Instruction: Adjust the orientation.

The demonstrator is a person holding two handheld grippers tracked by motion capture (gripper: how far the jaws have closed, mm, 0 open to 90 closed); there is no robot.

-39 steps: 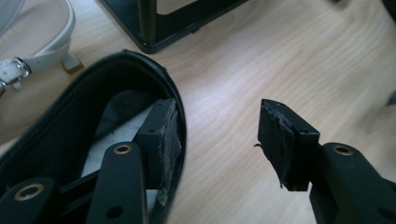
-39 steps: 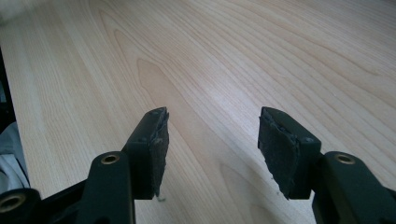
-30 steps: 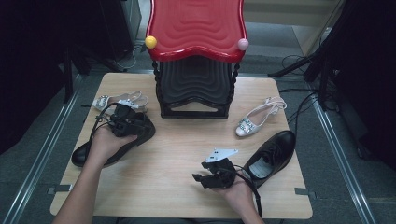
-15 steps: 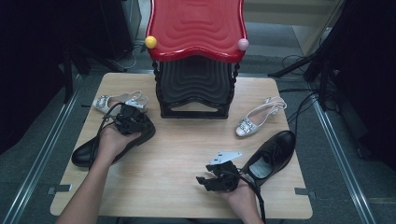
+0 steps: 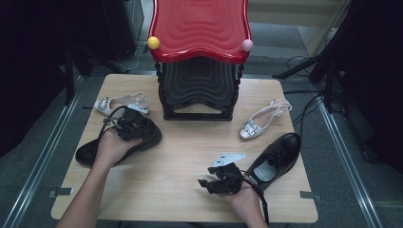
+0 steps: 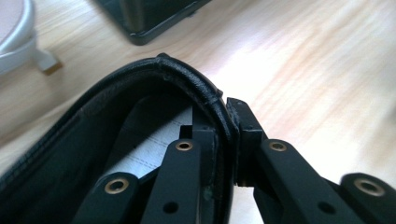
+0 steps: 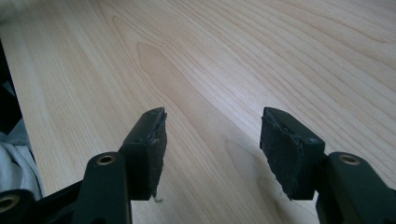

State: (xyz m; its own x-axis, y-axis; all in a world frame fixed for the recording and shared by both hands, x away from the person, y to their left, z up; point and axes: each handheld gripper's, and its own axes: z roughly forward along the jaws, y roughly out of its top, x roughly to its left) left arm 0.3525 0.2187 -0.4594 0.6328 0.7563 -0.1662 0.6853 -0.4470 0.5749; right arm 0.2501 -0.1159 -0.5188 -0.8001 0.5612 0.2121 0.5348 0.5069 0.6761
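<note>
A black leather shoe [image 5: 95,149] lies at the table's left. My left gripper [image 5: 138,128] sits at its heel end, and its jaws have just been closing. In the left gripper view the left gripper [image 6: 229,121] has one jaw inside the shoe and one outside, pressed on the shoe's rim [image 6: 154,74]. A second black shoe [image 5: 278,154] lies at the front right. Just left of it, my right gripper [image 5: 205,183] is held low over the wood. The right gripper [image 7: 212,140] stands open with nothing between its pads.
A black shoe rack with a red top [image 5: 199,23] stands at the back middle of the wooden table [image 5: 190,142]. One silver sandal [image 5: 121,102] lies to its left, another silver sandal [image 5: 263,118] to its right. Cables trail off the right edge.
The left hand has shifted slightly at the heel of the left black shoe. The right hand and its gripper have stayed where they were.
</note>
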